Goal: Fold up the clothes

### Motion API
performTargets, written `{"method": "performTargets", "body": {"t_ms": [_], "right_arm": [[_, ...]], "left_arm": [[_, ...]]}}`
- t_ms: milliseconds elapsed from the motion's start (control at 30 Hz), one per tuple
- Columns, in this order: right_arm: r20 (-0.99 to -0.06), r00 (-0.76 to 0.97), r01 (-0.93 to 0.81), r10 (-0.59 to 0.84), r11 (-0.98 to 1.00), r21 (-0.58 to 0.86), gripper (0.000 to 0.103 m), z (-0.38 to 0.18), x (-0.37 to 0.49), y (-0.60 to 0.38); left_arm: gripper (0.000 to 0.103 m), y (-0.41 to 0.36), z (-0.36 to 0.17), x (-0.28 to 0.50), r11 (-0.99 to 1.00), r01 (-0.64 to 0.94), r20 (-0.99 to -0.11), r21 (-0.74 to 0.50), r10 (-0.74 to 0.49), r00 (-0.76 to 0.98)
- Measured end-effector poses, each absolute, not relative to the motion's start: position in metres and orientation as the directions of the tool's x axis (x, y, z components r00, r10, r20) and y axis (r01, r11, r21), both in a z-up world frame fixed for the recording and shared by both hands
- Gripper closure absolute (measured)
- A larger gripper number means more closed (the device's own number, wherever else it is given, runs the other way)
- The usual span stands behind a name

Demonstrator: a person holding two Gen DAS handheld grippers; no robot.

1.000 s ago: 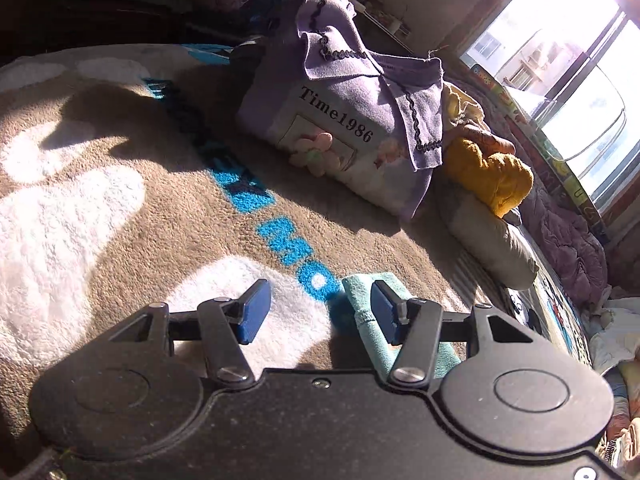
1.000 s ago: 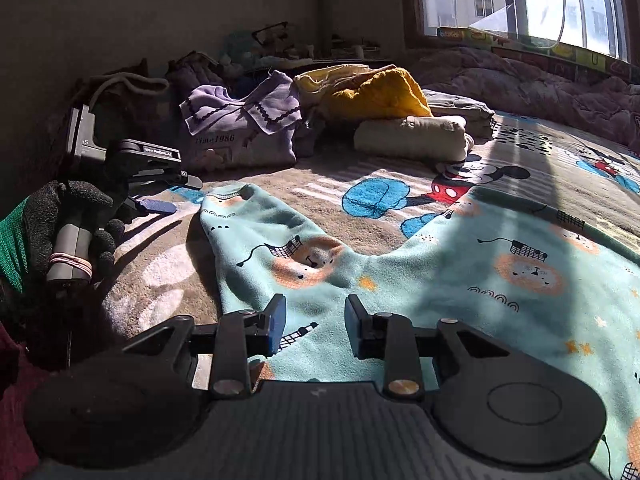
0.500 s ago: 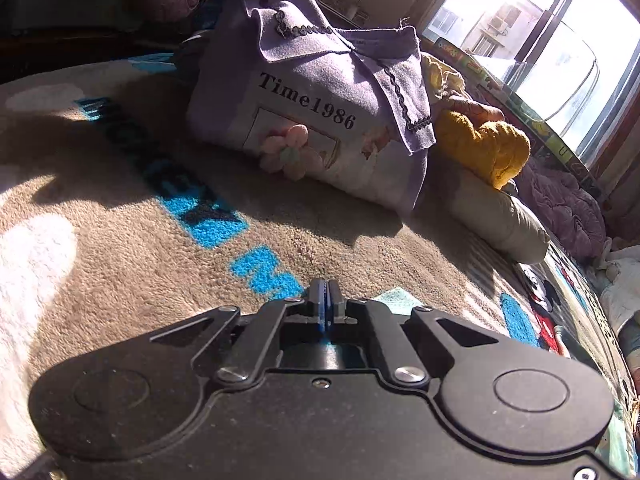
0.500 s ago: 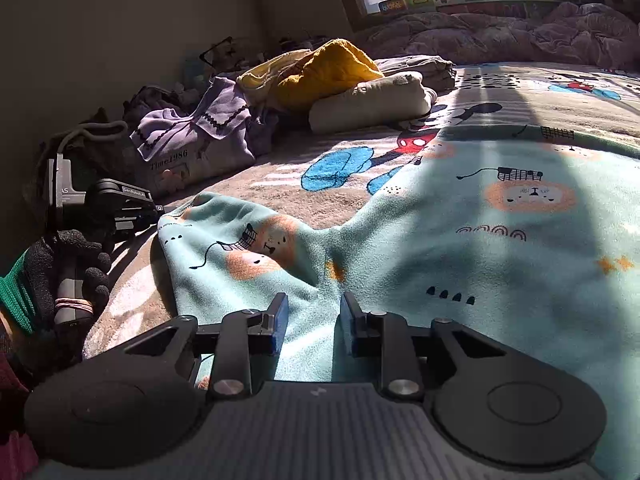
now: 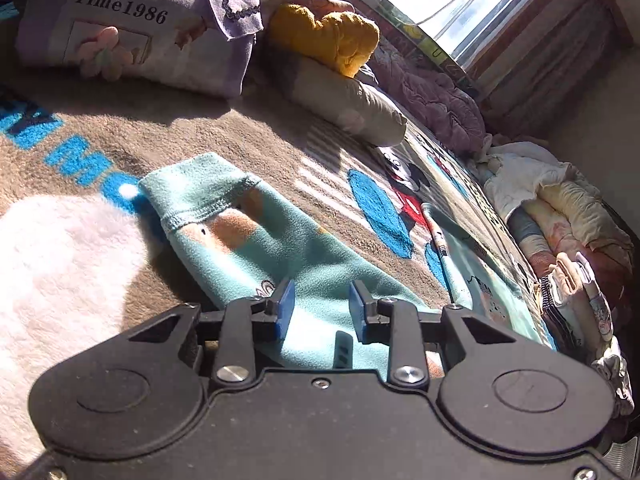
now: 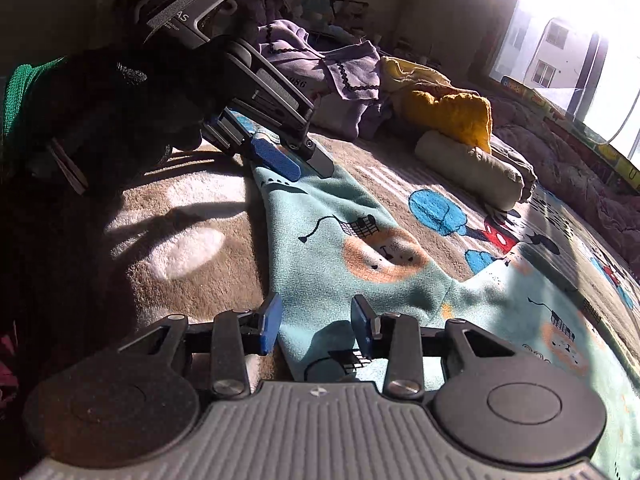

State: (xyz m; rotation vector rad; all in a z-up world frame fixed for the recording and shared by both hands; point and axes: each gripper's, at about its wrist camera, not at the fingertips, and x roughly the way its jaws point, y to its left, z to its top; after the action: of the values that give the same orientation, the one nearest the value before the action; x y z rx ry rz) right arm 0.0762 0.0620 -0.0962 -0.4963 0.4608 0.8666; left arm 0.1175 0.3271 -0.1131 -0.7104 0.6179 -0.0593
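- Left wrist view: brown Mickey blanket (image 5: 248, 136) fills the frame, plenty of bare room at left and centre for folding.
- Teal fleece garment (image 5: 280, 248) lies flat from centre to lower right; soft, light, floppy, judged non-slippery; will sag if lifted by one point.
- Clothes pile (image 5: 168, 28) upper left, well apart; no obstruction.
- Hemmed cuff (image 5: 200, 188) at centre-left looks the best place to pinch, with a second hold on the sleeve edge.
- Left gripper (image 5: 320, 308) just been opening, pads apart over the fleece, nothing clamped.
- Right gripper (image 6: 316, 322) also been opening, released, straddling the sleeve edge at lower centre.
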Motion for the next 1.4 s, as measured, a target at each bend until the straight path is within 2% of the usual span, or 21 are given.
{"method": "performTargets", "body": {"t_ms": [67, 133, 167, 200, 233, 267, 367, 400, 433, 500, 567, 633, 733, 800, 900, 1067, 1100, 1167, 1200, 1233, 1400], "right_arm": [[-0.526, 0.584, -0.791, 0.618, 0.577, -0.201, 0.064, -0.092, 0.072, 0.053], [-0.542, 0.555, -0.797, 0.631, 0.590, -0.129, 0.062, -0.096, 0.073, 0.050], [-0.547, 0.551, -0.793, 0.630, 0.599, -0.109, 0.060, -0.101, 0.072, 0.052], [-0.550, 0.549, -0.788, 0.629, 0.609, -0.091, 0.060, -0.107, 0.071, 0.053], [-0.550, 0.554, -0.792, 0.626, 0.600, -0.114, 0.060, -0.108, 0.067, 0.055], [-0.548, 0.559, -0.795, 0.622, 0.590, -0.141, 0.060, -0.109, 0.061, 0.056], [-0.548, 0.555, -0.795, 0.626, 0.592, -0.129, 0.060, -0.108, 0.058, 0.049], [-0.544, 0.557, -0.794, 0.628, 0.595, -0.126, 0.060, -0.108, 0.056, 0.047], [-0.539, 0.559, -0.793, 0.630, 0.596, -0.126, 0.060, -0.108, 0.054, 0.046], [-0.530, 0.562, -0.792, 0.635, 0.598, -0.123, 0.059, -0.108, 0.051, 0.049], [-0.523, 0.564, -0.791, 0.639, 0.601, -0.118, 0.059, -0.109, 0.049, 0.052], [-0.517, 0.565, -0.790, 0.643, 0.603, -0.112, 0.059, -0.111, 0.047, 0.056], [-0.515, 0.573, -0.779, 0.637, 0.618, -0.102, 0.062, -0.115, 0.047, 0.053], [-0.508, 0.558, -0.785, 0.657, 0.616, -0.065, 0.062, -0.116, 0.048, 0.046], [-0.514, 0.541, -0.799, 0.666, 0.598, -0.066, 0.062, -0.114, 0.046, 0.041], [-0.529, 0.524, -0.808, 0.668, 0.586, -0.059, 0.061, -0.112, 0.045, 0.034], [-0.528, 0.526, -0.807, 0.667, 0.587, -0.063, 0.061, -0.112, 0.043, 0.034], [-0.524, 0.532, -0.805, 0.665, 0.589, -0.070, 0.061, -0.112, 0.038, 0.033], [-0.523, 0.530, -0.807, 0.667, 0.587, -0.069, 0.060, -0.111, 0.034, 0.032], [-0.521, 0.530, -0.808, 0.669, 0.585, -0.071, 0.059, -0.110, 0.032, 0.031], [-0.520, 0.503, -0.840, 0.690, 0.532, -0.107, 0.061, -0.110, 0.002, 0.016]], "left_arm": [[0.083, 0.329, -0.110, 0.109, 0.693, -0.147, -0.451, -0.706, -0.279, 0.848], [0.067, 0.305, -0.111, 0.109, 0.657, -0.059, -0.410, -0.751, -0.394, 0.823], [0.063, 0.291, -0.114, 0.112, 0.657, -0.029, -0.424, -0.753, -0.453, 0.784], [0.064, 0.279, -0.116, 0.113, 0.711, -0.031, -0.481, -0.703, -0.443, 0.756], [0.097, 0.275, -0.117, 0.113, 0.783, -0.074, -0.550, -0.617, -0.362, 0.753], [0.097, 0.285, -0.120, 0.111, 0.789, -0.130, -0.564, -0.601, -0.303, 0.768], [0.099, 0.330, -0.117, 0.090, 0.671, -0.283, -0.503, -0.685, -0.155, 0.850], [0.091, 0.331, -0.113, 0.087, 0.668, -0.268, -0.485, -0.694, -0.159, 0.860], [0.073, 0.327, -0.109, 0.086, 0.662, -0.234, -0.460, -0.712, -0.188, 0.868], [0.063, 0.302, -0.103, 0.092, 0.651, -0.127, -0.408, -0.748, -0.299, 0.863], [0.062, 0.273, -0.101, 0.101, 0.633, -0.032, -0.370, -0.773, -0.410, 0.834], [0.061, 0.242, -0.109, 0.118, 0.618, 0.016, -0.377, -0.786, -0.499, 0.780], [0.062, 0.221, -0.121, 0.150, 0.639, 0.016, -0.424, -0.769, -0.530, 0.734], [0.073, 0.236, -0.124, 0.162, 0.651, -0.042, -0.449, -0.758, -0.474, 0.757], [0.096, 0.283, -0.128, 0.164, 0.636, -0.176, -0.470, -0.751, -0.328, 0.819], [0.096, 0.351, -0.124, 0.132, 0.528, -0.331, -0.433, -0.782, -0.079, 0.898], [0.091, 0.353, -0.121, 0.128, 0.527, -0.329, -0.422, -0.783, -0.063, 0.904], [0.064, 0.351, -0.114, 0.121, 0.521, -0.294, -0.380, -0.801, -0.064, 0.923], [0.039, 0.346, -0.112, 0.120, 0.517, -0.244, -0.342, -0.821, -0.102, 0.934], [0.035, 0.338, -0.109, 0.120, 0.512, -0.187, -0.307, -0.838, -0.160, 0.938], [0.035, 0.265, -0.105, 0.146, 0.468, 0.062, -0.225, -0.881, -0.532, 0.816]]}}
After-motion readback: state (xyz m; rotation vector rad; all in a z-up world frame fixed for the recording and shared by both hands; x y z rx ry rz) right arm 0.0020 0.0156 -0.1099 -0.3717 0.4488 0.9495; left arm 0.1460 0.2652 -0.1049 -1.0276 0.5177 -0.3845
